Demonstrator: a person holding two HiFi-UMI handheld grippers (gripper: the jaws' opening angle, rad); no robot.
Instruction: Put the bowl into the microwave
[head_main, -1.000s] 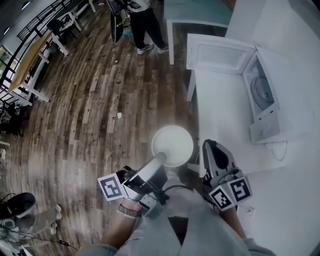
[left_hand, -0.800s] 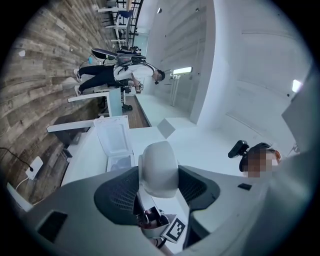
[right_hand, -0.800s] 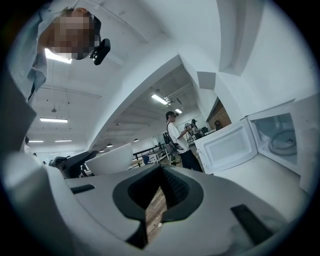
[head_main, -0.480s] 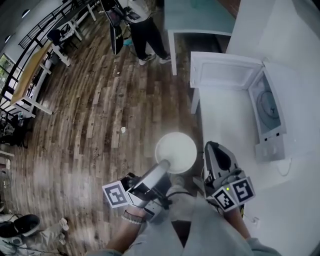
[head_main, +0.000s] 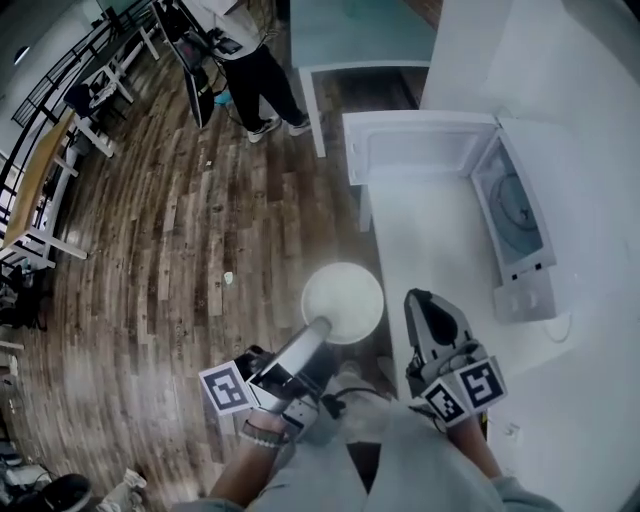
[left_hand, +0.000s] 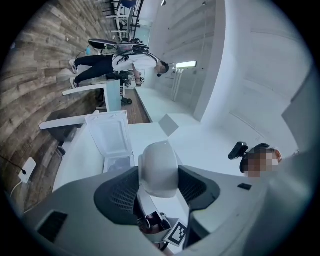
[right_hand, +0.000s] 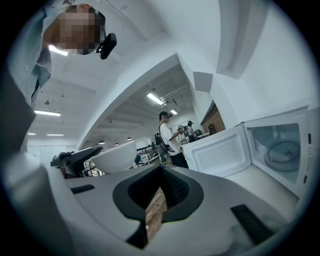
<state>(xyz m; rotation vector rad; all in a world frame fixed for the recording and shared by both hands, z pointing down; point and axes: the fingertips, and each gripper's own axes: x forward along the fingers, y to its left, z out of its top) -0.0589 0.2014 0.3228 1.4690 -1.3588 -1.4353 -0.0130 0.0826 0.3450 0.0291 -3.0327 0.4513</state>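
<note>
Holding one white bowl (head_main: 342, 302) beside one open microwave (head_main: 520, 230)
The left hand-held gripper (head_main: 321, 326) clamps the bowl's rim over the floor, beside the counter (head_main: 430, 240). The right hand-held gripper (head_main: 428, 300) is closed, empty. The microwave sits lower and further left than before.

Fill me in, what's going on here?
A person holds a two-jaw gripper in each hand. The left gripper is clamped on the rim of a white bowl, holding it above the wood floor beside the white table. The right gripper is shut and empty. The microwave stands on the table with its door swung open. The bowl is not yet inside.
</note>
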